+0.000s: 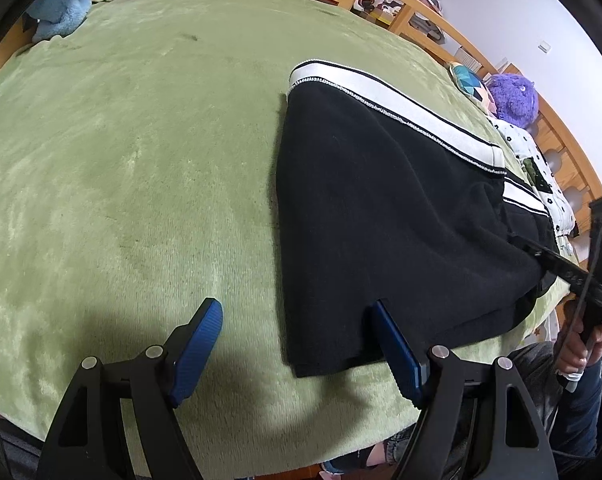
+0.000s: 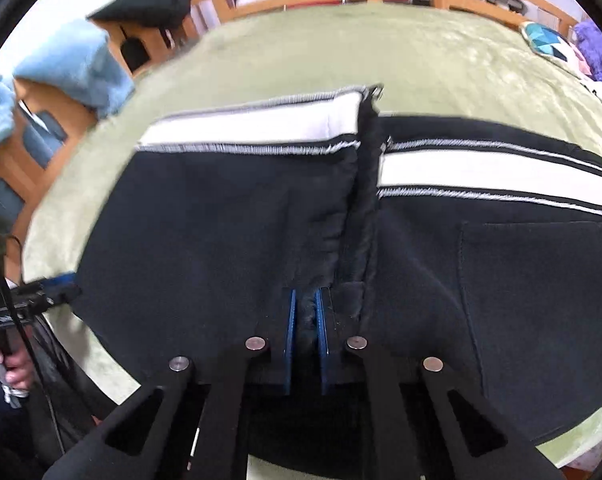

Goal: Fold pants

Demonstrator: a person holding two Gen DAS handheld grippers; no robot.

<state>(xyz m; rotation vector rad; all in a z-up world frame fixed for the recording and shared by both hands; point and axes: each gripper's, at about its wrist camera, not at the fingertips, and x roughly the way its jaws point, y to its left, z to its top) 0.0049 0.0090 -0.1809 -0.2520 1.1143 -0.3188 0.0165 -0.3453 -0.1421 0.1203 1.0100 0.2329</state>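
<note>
On the green bed (image 1: 121,160), the right claw (image 2: 305,328) is pinching the black pants (image 2: 221,220) while the left claw (image 1: 297,344) is gaping open beside their corner, needing a square, even pull.

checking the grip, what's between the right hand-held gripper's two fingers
A bunched fold of the black pants, pinched by the right hand-held gripper; the right wrist view shows it.

the pants (image 2: 521,280) run off the right edge, blurred.

Green blanket (image 1: 121,160), purple plush toy (image 1: 513,98)
</note>
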